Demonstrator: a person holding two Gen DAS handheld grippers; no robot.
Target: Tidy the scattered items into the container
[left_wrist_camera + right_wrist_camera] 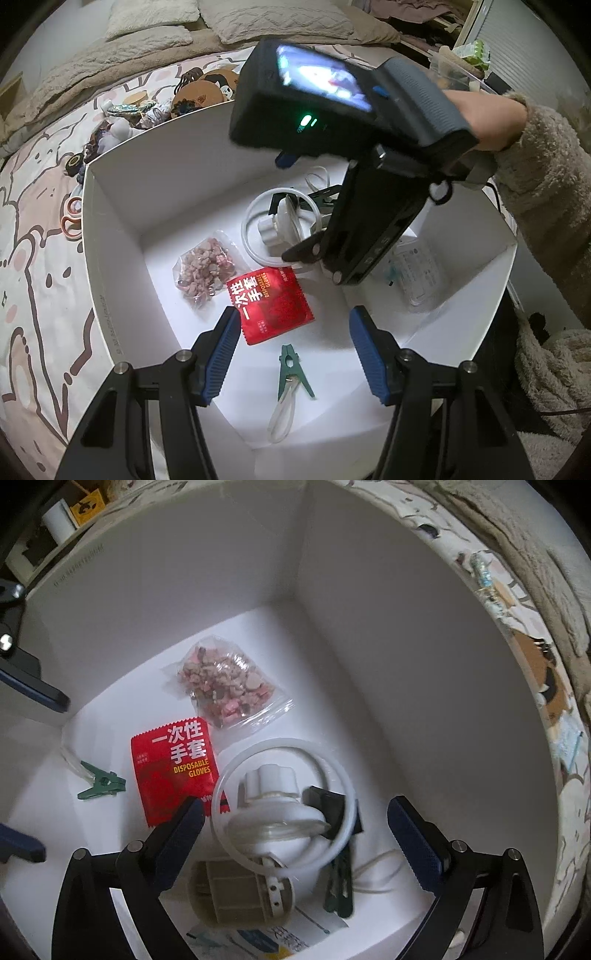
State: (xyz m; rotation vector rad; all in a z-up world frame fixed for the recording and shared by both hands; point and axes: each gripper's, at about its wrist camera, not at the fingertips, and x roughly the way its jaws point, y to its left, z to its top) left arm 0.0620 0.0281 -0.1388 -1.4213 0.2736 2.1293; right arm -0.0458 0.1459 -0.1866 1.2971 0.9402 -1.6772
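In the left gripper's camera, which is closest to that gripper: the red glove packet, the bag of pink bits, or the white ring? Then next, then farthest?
From the left gripper, inside the white box:
1. Red glove packet, just beyond the jaws, beside the left finger.
2. Bag of pink bits, farther back, to the left.
3. White ring, farthest, under the right gripper.

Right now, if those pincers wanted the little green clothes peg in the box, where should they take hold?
Probably across the green peg at its middle, near the spring, coming straight down. It lies flat and alone on the box floor, narrow there, so jaws could straddle its long sides.
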